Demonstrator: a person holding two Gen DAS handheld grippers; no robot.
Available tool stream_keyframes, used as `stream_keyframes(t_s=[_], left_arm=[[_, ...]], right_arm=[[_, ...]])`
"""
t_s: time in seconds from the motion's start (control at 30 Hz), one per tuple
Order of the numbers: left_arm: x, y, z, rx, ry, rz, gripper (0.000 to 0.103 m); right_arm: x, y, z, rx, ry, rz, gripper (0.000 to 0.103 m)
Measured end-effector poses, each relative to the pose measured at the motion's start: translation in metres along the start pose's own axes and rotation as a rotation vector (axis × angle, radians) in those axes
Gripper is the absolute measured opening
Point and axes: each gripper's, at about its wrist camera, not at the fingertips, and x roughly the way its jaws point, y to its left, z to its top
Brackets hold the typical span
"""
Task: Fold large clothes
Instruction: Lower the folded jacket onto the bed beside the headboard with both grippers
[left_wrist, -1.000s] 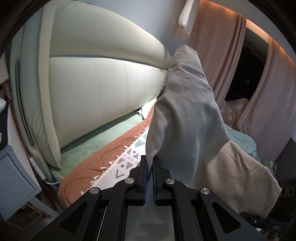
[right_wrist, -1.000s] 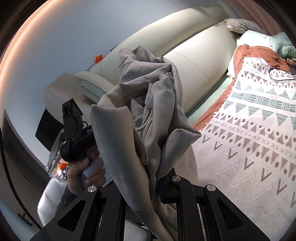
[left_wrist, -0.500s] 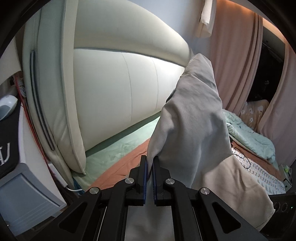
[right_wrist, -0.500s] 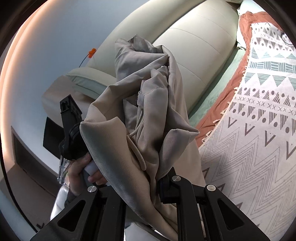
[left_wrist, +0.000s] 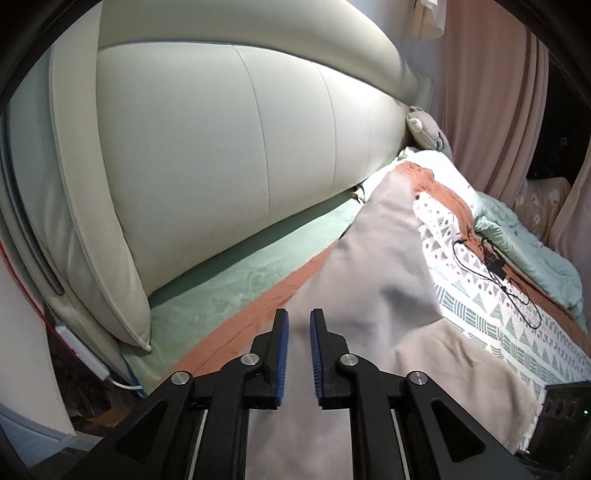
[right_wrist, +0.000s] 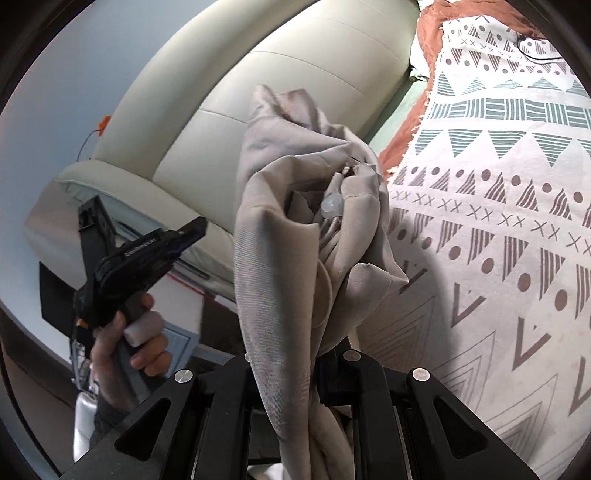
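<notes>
I am holding my left tongs (left_wrist: 298, 354) slightly apart with nothing between the blue pads, hovering just above the beige-grey garment (left_wrist: 373, 280), which is lying in a long strip along the bed (left_wrist: 236, 284) toward the headboard (left_wrist: 207, 155). My right tongs (right_wrist: 295, 373) are clamping a thick bunch of the same garment (right_wrist: 295, 229), the cloth standing up in folds in front of that camera with a pale drawstring toggle (right_wrist: 331, 202) peeking out of the creases; the fingertips themselves are hidden by the fabric, so I am judging the hold from how the cloth is hanging. Beyond the bunch, the right view is showing my left hand (right_wrist: 129, 339) gripping its black handle, well apart from the cloth. Farther off, the patterned blanket (right_wrist: 498, 229) is covering the mattress, a black cable (left_wrist: 487, 273) is trailing across it, and pink curtains (left_wrist: 491, 88) are hanging at the far side. To do this step well, I judge that I should be finding a clean edge or corner with the left tongs, not a mid-panel pinch, then drawing both ends level so the garment is spreading flat before any fold, keeping it away from the cable.
</notes>
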Motion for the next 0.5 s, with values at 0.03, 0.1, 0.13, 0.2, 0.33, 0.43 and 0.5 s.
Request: stream_keyframes(t_s=[0.03, 0.1, 0.13, 0.2, 0.33, 0.43, 0.5], left_arm=[[-0.003, 0.002, -0.009, -0.002, 0.01, -0.01, 0.033], [-0.009, 0.01, -0.028, 0.0, 0.006, -0.004, 0.051], [-0.015, 0.016, -0.042, 0.002, -0.003, 0.008, 0.056], [-0.023, 0.031, -0.068, -0.012, 0.006, 0.016, 0.056], [-0.04, 0.063, -0.118, -0.068, 0.017, 0.031, 0.056], [-0.049, 0.082, -0.149, -0.141, 0.022, 0.023, 0.056], [-0.051, 0.09, -0.166, -0.187, 0.029, 0.018, 0.056]], right_arm=[[0.004, -0.007, 0.001, 0.0, 0.009, -0.025, 0.013], [0.014, -0.031, 0.004, 0.03, 0.031, -0.096, 0.013], [0.018, -0.045, 0.004, 0.055, 0.041, -0.121, 0.013], [0.02, -0.068, 0.004, 0.091, 0.05, -0.14, 0.013], [0.019, -0.081, 0.001, 0.089, 0.053, -0.165, 0.013], [0.02, -0.078, 0.001, 0.07, 0.06, -0.192, 0.013], [0.022, -0.076, 0.001, 0.063, 0.066, -0.208, 0.013]])
